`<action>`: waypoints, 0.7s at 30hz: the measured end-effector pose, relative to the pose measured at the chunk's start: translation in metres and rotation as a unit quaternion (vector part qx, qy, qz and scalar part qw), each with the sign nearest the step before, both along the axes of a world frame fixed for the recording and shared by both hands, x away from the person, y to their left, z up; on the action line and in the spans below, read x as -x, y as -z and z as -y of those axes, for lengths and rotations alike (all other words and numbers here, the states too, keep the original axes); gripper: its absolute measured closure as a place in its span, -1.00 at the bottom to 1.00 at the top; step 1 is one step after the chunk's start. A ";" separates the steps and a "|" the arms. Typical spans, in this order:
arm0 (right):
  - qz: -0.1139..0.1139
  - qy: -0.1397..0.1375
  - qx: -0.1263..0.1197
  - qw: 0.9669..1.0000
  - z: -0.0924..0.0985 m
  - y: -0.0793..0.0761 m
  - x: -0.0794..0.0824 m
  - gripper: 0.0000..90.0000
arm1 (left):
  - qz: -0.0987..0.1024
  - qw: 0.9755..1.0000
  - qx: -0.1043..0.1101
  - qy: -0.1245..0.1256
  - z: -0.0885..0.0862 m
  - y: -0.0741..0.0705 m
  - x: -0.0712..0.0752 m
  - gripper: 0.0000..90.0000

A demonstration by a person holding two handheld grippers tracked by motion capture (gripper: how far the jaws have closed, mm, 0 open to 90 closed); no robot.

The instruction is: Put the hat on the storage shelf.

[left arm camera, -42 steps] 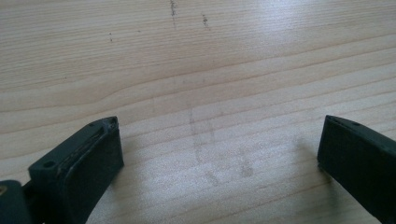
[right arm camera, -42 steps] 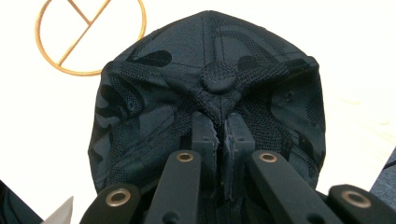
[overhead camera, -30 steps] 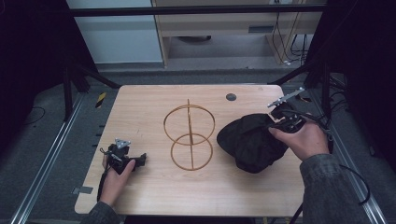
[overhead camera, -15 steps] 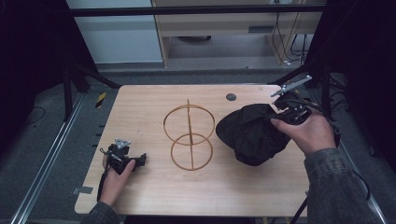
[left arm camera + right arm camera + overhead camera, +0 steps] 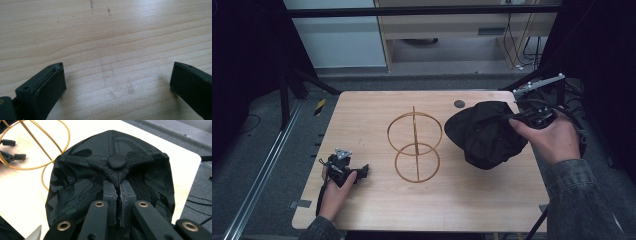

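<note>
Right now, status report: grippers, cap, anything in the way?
Right gripper shut on black cap, pinching its crown. Left gripper open, over bare table. Gold wire stand beside cap, nothing between.

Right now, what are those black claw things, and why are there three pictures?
A person holds a pinching tool, called a gripper, in each hand. One camera looks down from above; one rides on each gripper. On the wooden table stands a gold wire stand made of hoops. The right gripper is shut on the cloth of a black cap, just below its top button. The left gripper rests near the table's edge with its jaws wide apart, holding nothing. A small dark disc lies near the far edge.
</note>
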State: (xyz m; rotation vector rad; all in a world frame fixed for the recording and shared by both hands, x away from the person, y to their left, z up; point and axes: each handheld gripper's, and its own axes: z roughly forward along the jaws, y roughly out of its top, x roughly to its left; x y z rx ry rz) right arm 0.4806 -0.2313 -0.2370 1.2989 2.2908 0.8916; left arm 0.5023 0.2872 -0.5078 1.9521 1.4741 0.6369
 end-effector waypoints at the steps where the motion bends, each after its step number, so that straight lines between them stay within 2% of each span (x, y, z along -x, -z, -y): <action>1: 0.001 0.000 0.000 1.000 0.000 -0.002 0.001 0.91 | 0.000 1.000 0.000 0.000 0.000 0.000 0.000 -1.00; 7: 0.010 0.000 0.003 1.000 -0.001 -0.016 0.004 0.91 | 0.000 1.000 0.000 0.000 0.000 0.000 0.000 -1.00; 12: 0.027 0.002 -0.005 1.000 -0.002 -0.026 0.006 0.91 | 0.000 1.000 0.000 0.001 0.000 0.000 0.000 -1.00; 21: 0.044 -0.001 -0.011 0.999 -0.006 -0.038 0.011 0.91 | 0.000 1.000 0.000 0.002 0.000 0.000 0.000 -1.00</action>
